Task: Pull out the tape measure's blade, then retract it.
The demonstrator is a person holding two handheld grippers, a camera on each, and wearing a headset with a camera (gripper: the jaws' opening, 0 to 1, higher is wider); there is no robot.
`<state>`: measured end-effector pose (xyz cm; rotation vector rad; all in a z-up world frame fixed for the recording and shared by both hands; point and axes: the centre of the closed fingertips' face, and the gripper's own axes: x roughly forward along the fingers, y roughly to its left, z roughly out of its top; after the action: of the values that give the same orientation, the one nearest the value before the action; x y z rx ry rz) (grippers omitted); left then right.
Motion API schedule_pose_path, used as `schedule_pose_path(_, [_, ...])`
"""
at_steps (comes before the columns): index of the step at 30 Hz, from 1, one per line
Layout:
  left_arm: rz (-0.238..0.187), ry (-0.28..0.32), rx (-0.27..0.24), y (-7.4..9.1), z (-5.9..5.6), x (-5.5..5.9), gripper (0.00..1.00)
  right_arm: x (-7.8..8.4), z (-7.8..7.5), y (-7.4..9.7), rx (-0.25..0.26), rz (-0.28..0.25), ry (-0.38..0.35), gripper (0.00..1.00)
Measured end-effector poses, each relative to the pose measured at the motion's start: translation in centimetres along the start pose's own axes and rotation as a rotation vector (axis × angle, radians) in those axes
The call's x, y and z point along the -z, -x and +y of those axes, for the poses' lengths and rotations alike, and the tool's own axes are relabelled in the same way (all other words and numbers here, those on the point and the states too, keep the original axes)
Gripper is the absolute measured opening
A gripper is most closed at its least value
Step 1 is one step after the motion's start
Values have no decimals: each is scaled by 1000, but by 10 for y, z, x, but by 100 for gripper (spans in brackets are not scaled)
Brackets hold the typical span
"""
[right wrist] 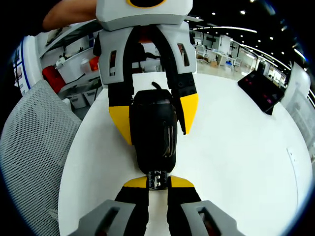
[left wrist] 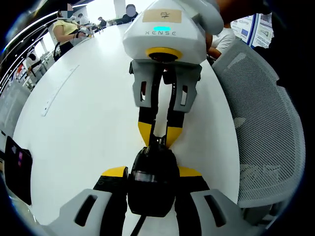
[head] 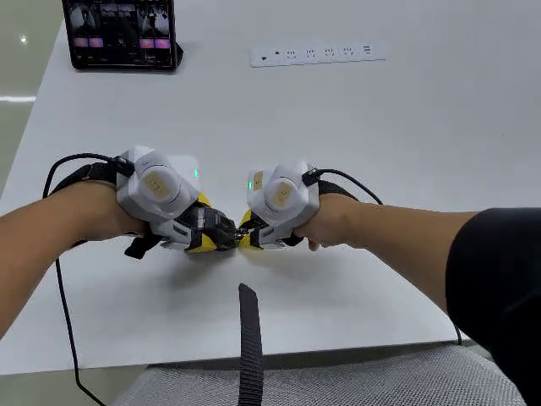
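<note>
Your left gripper (left wrist: 151, 173) has its jaws closed against the two sides of the tape measure (left wrist: 150, 191). The black case fills the gap between the yellow tips at the bottom centre of the left gripper view. Your right gripper (right wrist: 157, 184) is almost fully closed, its yellow tips pinching the end of the blade (right wrist: 157, 177) at the bottom centre of the right gripper view. Only a short marked stub of blade shows between those tips and the mouth of the case.

In the head view your two grippers meet nose to nose just left of the frame's centre, with the tape measure between them above the white table (head: 406, 127). I cannot tell whether it touches the surface.

A black cable (head: 59, 288) runs from the left gripper down the left side of the frame. A black strap (head: 248, 347) crosses the table's near edge at the bottom centre, above a grey mesh chair (head: 355, 381). Along the top, a power strip (head: 317, 53) lies right of centre and a dark tablet (head: 122, 32) sits in the upper left corner.
</note>
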<state>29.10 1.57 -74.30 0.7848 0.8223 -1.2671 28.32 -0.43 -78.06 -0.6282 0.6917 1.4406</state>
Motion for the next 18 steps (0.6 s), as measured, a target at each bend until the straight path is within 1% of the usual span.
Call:
schedule_pose_path(3, [14, -13, -2, 0, -1, 0, 32, 1, 0, 1, -3, 3, -5, 10])
schedule_pose_path(7, [13, -13, -3, 0, 0, 1, 32, 4, 0, 3, -3, 12, -3, 10])
schedule_pose_path(18, [22, -18, -12, -1, -1, 1, 32, 10, 0, 10, 3, 36, 4, 10])
